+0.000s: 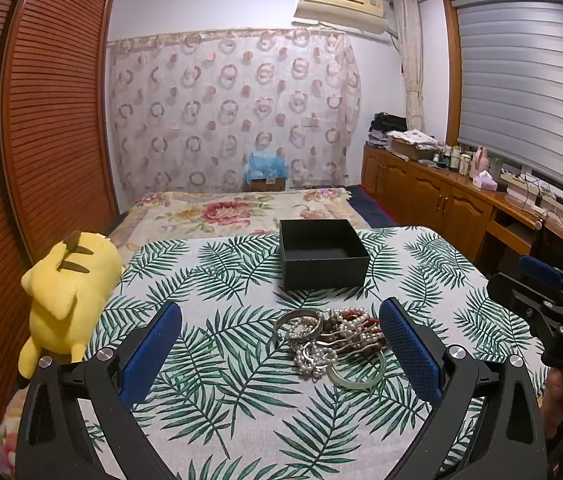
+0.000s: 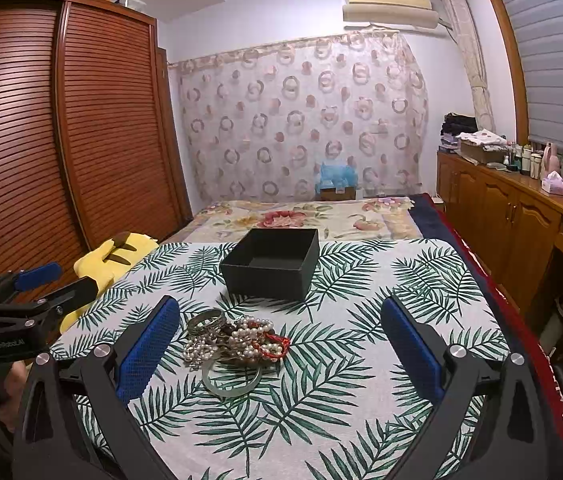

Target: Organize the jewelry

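step: pre-pick | left gripper [image 1: 281, 320], right gripper [image 2: 280, 316] both wide, empty | jewelry pile [image 1: 331, 338], seemingly tangled, just before black box [image 1: 323, 254] | next: isolate one piece

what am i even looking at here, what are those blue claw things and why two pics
Those are two hand-held grippers, each with blue padded fingers and its own fisheye camera; a person holds them. One picture looks along the left gripper, the other along the right gripper. Both are open and hold nothing. On the leaf-print cloth lies a tangled jewelry pile: pearl strands, bangles, beads. Behind it stands an open black box, apparently empty. A yellow plush toy lies at the cloth's left edge.
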`<act>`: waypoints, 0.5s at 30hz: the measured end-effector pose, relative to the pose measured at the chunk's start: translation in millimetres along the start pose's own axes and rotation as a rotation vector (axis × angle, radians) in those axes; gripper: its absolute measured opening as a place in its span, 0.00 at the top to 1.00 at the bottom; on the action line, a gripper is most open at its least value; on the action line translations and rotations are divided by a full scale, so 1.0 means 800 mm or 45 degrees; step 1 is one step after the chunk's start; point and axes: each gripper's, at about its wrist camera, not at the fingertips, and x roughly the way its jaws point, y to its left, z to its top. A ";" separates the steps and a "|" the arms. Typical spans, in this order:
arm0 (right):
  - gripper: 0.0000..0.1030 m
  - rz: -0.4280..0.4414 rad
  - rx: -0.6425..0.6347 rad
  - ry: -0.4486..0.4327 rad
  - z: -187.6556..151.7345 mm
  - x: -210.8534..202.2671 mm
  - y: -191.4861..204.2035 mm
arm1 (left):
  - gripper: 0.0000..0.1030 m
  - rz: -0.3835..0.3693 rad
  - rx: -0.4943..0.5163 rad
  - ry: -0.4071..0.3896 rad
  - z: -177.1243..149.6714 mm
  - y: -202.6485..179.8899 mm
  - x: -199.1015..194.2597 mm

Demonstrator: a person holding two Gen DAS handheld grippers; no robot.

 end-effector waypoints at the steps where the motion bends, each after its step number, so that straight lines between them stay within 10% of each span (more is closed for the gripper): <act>1: 0.02 0.000 0.001 -0.001 0.000 0.000 0.000 | 0.07 0.000 0.000 0.000 0.000 0.000 0.000; 15: 0.02 0.001 0.001 -0.002 -0.001 0.001 -0.001 | 0.07 0.000 -0.002 -0.005 0.002 0.000 -0.003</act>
